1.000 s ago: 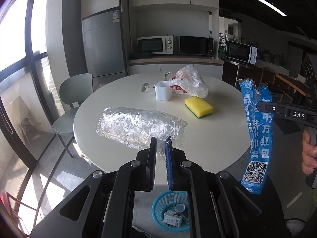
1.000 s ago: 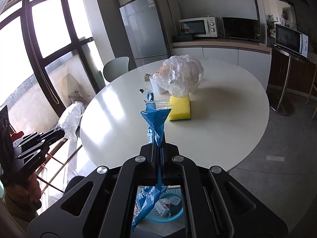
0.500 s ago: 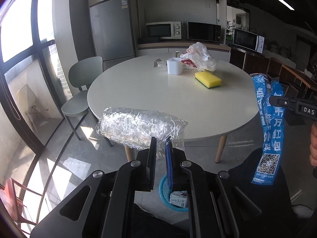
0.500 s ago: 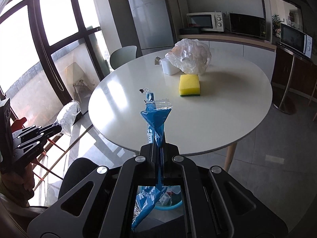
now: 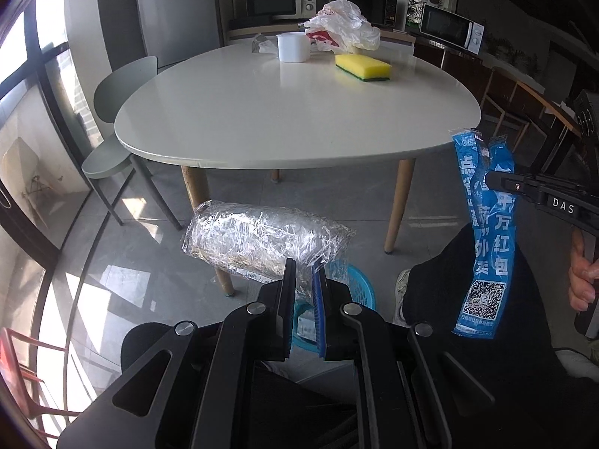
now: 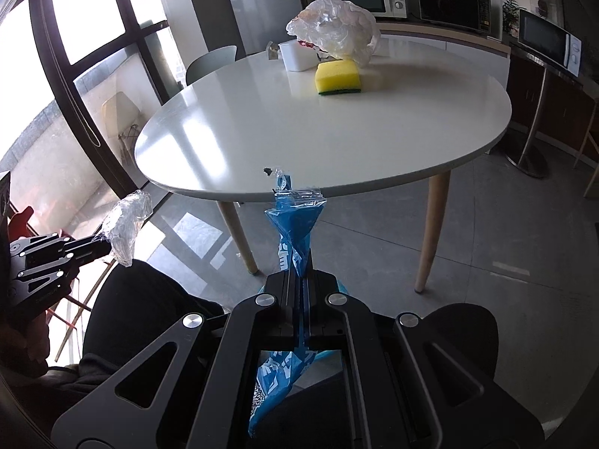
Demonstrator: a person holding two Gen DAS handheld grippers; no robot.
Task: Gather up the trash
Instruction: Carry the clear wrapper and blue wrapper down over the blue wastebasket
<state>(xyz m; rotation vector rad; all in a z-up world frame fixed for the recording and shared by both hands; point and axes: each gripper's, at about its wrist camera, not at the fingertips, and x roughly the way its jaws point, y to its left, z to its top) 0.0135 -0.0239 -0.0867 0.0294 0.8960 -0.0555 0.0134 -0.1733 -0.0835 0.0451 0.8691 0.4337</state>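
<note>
My left gripper (image 5: 304, 267) is shut on the edge of a crinkled clear plastic wrapper (image 5: 262, 239), which hangs below table height. Just beyond its fingers a blue basket (image 5: 355, 288) stands on the floor, mostly hidden. My right gripper (image 6: 299, 262) is shut on a long blue printed wrapper (image 6: 294, 230); the same blue wrapper (image 5: 486, 239) dangles at the right of the left wrist view. At the left edge of the right wrist view, the left gripper (image 6: 106, 249) shows with the clear wrapper (image 6: 125, 222).
A round white table (image 5: 299, 123) carries a yellow sponge (image 5: 363, 67), a white cup (image 5: 294, 48) and a crumpled plastic bag (image 5: 342, 26). A grey chair (image 5: 119, 112) stands left of it. A person's dark-clad legs (image 5: 468, 299) sit close below both grippers. Grey tiled floor around.
Both grippers have sunk from above the table top to below its edge, each still holding its wrapper. The basket now lies just past the left fingers.
</note>
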